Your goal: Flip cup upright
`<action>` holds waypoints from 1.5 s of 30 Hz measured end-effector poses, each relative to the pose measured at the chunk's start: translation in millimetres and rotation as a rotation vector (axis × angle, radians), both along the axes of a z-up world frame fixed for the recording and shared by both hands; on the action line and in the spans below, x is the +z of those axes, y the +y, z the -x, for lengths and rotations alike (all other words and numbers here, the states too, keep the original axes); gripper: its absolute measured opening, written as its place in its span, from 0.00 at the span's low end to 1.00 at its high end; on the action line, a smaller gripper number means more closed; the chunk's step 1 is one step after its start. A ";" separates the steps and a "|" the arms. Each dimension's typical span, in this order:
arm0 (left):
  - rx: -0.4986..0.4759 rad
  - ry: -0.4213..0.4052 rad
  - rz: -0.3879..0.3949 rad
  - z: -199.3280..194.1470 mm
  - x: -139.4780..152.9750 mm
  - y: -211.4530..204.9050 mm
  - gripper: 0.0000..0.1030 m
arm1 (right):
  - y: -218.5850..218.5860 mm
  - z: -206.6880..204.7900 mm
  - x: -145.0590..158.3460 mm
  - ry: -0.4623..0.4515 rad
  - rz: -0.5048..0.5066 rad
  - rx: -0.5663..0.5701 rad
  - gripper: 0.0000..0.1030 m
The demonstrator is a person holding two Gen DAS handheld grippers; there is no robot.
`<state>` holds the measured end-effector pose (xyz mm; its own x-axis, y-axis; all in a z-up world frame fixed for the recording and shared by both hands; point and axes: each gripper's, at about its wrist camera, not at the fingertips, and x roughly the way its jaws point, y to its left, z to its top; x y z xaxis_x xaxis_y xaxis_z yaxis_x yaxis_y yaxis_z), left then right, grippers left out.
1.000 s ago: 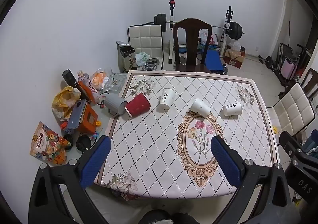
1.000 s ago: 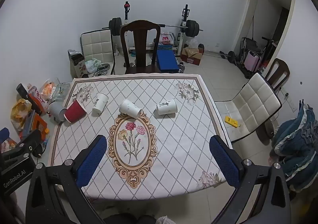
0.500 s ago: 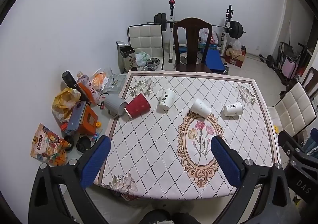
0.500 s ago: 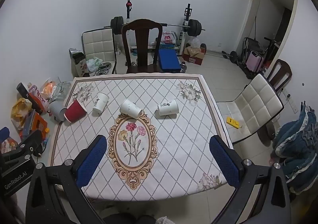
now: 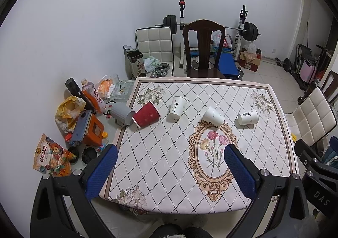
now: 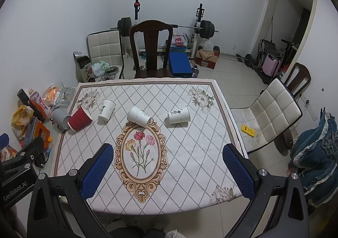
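Several cups lie on their sides across the far half of the table [image 5: 160,153]: a grey cup [image 5: 122,114] at the left edge, a red cup [image 5: 146,114], a white printed cup [image 5: 177,107], a plain white cup [image 5: 213,116] and another printed white cup [image 5: 247,117]. In the right wrist view the same row shows: grey cup [image 6: 60,119], red cup [image 6: 79,119], white cups [image 6: 106,109], [image 6: 139,116], [image 6: 178,114]. My left gripper [image 5: 171,170] is open and empty above the table's near edge. My right gripper [image 6: 166,172] is open and empty, also well short of the cups.
A dark wooden chair [image 5: 202,48] stands at the table's far side, a white padded chair [image 6: 272,111] at the right. Bags, bottles and boxes [image 5: 80,119] clutter the floor left of the table. Weight rack [image 5: 211,25] against the back wall.
Both grippers have drifted very slightly; the view shifts a little. The cups have not moved and both grippers stay open.
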<state>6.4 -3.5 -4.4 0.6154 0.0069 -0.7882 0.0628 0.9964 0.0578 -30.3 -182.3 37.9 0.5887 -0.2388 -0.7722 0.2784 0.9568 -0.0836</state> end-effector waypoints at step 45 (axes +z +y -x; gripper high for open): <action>-0.004 -0.002 0.003 -13.2 12.6 -12.4 1.00 | 1.1 -5.4 2.1 -0.005 0.003 0.000 1.00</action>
<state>19.5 -15.9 8.1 0.6172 0.0018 -0.7868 0.0668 0.9963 0.0546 -24.9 -181.2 40.1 0.5928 -0.2408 -0.7685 0.2785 0.9567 -0.0849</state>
